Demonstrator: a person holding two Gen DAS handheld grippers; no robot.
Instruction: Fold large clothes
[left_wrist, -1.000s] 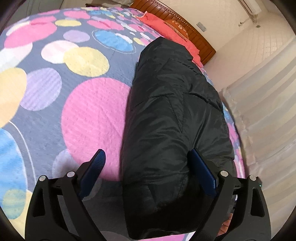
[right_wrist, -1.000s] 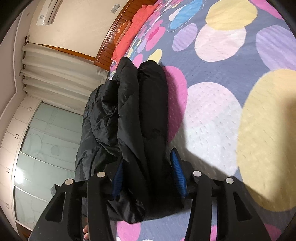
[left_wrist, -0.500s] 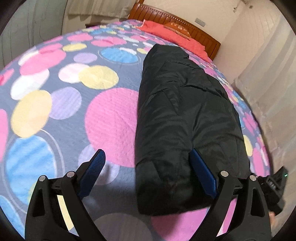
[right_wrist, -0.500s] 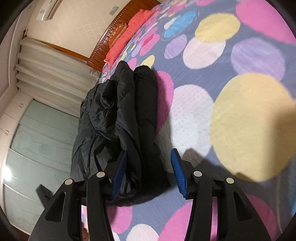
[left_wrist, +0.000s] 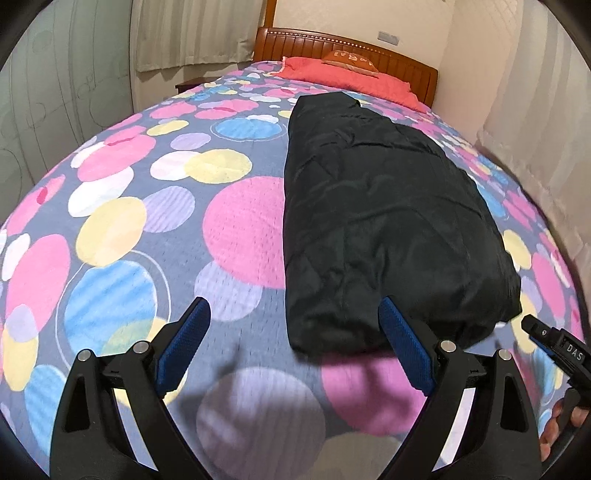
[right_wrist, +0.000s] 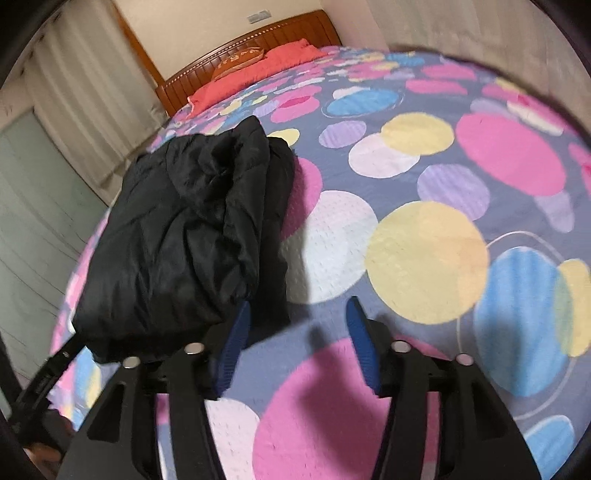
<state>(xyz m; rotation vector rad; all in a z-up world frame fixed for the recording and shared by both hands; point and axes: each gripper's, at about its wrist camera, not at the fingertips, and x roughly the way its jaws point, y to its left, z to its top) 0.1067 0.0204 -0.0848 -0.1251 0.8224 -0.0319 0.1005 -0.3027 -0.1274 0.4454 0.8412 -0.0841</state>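
A black puffy jacket (left_wrist: 388, 221) lies folded into a long bundle on the bed, running toward the headboard. In the right wrist view the jacket (right_wrist: 184, 240) sits left of centre. My left gripper (left_wrist: 295, 343) is open and empty, held above the bedspread just in front of the jacket's near end. My right gripper (right_wrist: 299, 343) is open and empty, beside the jacket's near corner, apart from it. The other gripper's black body shows at the right edge of the left wrist view (left_wrist: 554, 350) and at the lower left of the right wrist view (right_wrist: 48, 373).
The bed wears a spread with coloured circles (left_wrist: 147, 221). A red pillow (left_wrist: 351, 74) and a wooden headboard (left_wrist: 406, 62) are at the far end. Curtains (left_wrist: 535, 110) hang close to the bed's right side. A glass-panel wardrobe (right_wrist: 33, 184) stands past the bed.
Both grippers have pulled back and up from the jacket. One second ago their open fingers straddled its near end; now the jacket lies free in front of them.
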